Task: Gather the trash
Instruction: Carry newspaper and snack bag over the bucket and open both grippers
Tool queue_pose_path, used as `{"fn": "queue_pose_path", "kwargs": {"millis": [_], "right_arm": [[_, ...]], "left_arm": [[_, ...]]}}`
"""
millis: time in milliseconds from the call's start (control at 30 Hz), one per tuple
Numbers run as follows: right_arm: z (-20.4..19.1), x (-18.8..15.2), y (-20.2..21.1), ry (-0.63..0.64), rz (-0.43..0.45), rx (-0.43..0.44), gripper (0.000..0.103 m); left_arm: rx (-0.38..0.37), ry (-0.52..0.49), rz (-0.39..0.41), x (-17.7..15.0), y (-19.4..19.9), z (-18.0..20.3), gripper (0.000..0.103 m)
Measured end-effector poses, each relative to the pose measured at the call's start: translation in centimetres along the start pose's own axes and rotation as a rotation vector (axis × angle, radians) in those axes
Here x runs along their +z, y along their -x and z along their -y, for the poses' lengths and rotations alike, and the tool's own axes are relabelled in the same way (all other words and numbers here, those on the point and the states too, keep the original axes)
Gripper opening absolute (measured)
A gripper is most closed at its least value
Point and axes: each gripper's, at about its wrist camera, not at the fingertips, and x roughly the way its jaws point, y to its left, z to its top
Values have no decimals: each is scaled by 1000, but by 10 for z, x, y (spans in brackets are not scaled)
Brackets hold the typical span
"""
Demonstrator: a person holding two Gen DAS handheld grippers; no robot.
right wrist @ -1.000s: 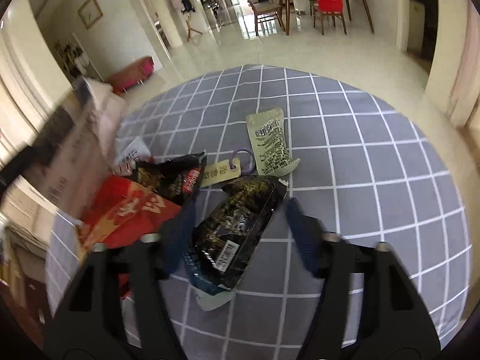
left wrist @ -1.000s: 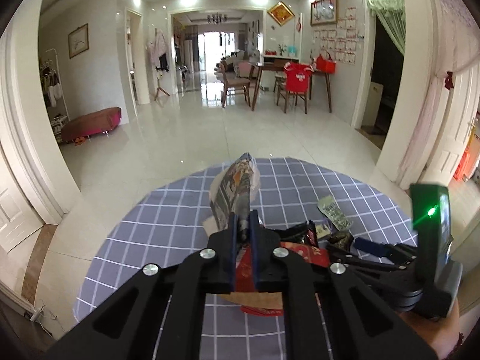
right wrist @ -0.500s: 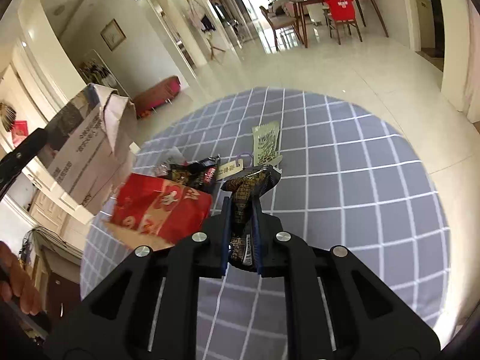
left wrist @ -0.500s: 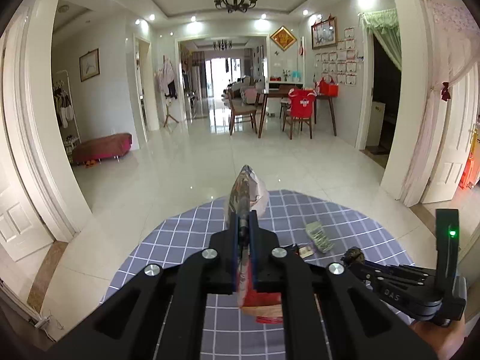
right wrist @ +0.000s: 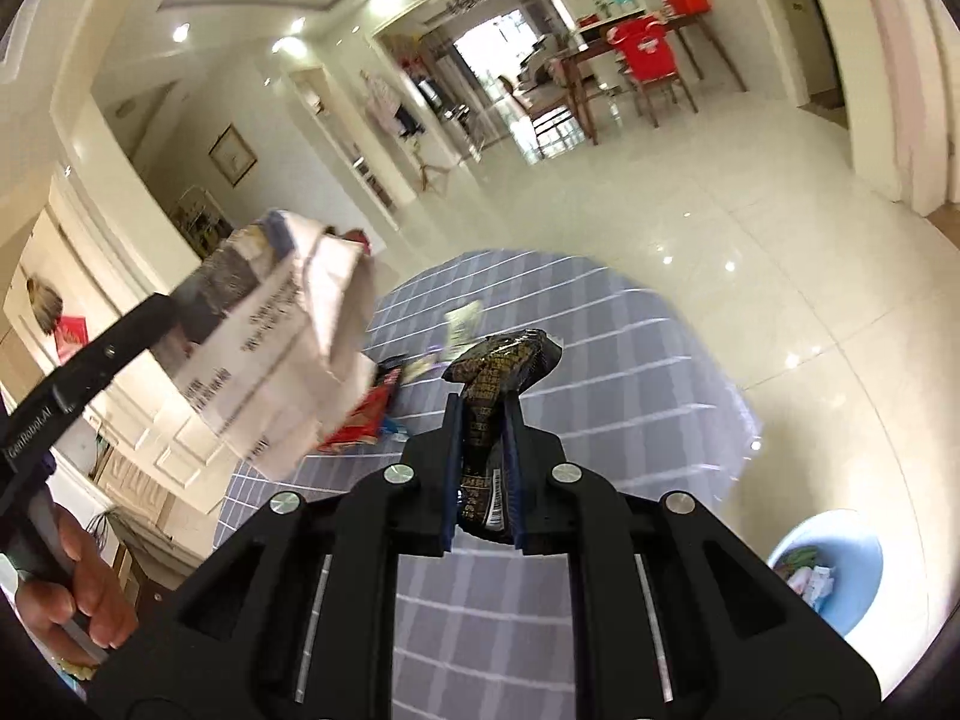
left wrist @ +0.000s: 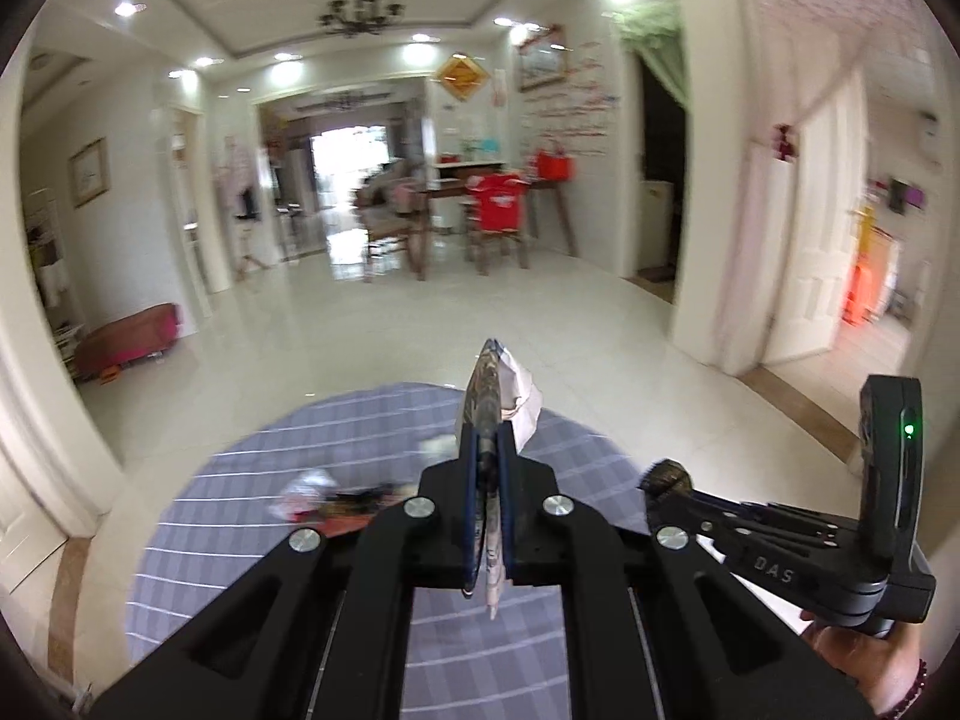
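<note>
Left gripper [left wrist: 487, 456] pinches folded newspaper [left wrist: 493, 387], right gripper [right wrist: 485, 420] a black wrapper [right wrist: 501, 366] (both above the checked mat [right wrist: 630, 372]).

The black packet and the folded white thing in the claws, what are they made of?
The black packet looks like shiny plastic film: glossy, crinkled, with gold print and a barcode. The folded sheet looks like matte paper, probably newspaper: creased, with printed text and a photo.

L gripper [left wrist: 487, 456] clamped, R gripper [right wrist: 485, 420] clamped
</note>
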Motion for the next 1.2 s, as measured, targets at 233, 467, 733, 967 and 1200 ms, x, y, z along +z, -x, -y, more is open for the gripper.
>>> {"fn": "queue_pose_path", "kwargs": {"millis": [233,467,733,967,1200], "right_arm": [[68,-27,80,-44,111,-107,13],[135,-62,132,-142,176,-205,13],[195,-89,159,-257,216,-268,13],[228,-108,166,-321,219,-302,13],[233,-110,158,-334,196,-291,13]], "left_arm": [[-197,-88,-58,-11,-18,105,6],[-349,-164,-140,-35,-47,193,6],[-455,-215,-283,-71,-104,265,7],[-416,-291,-325,-95,-134,302,75],[-358,-344,-330,-106,-139,311,75]]}}
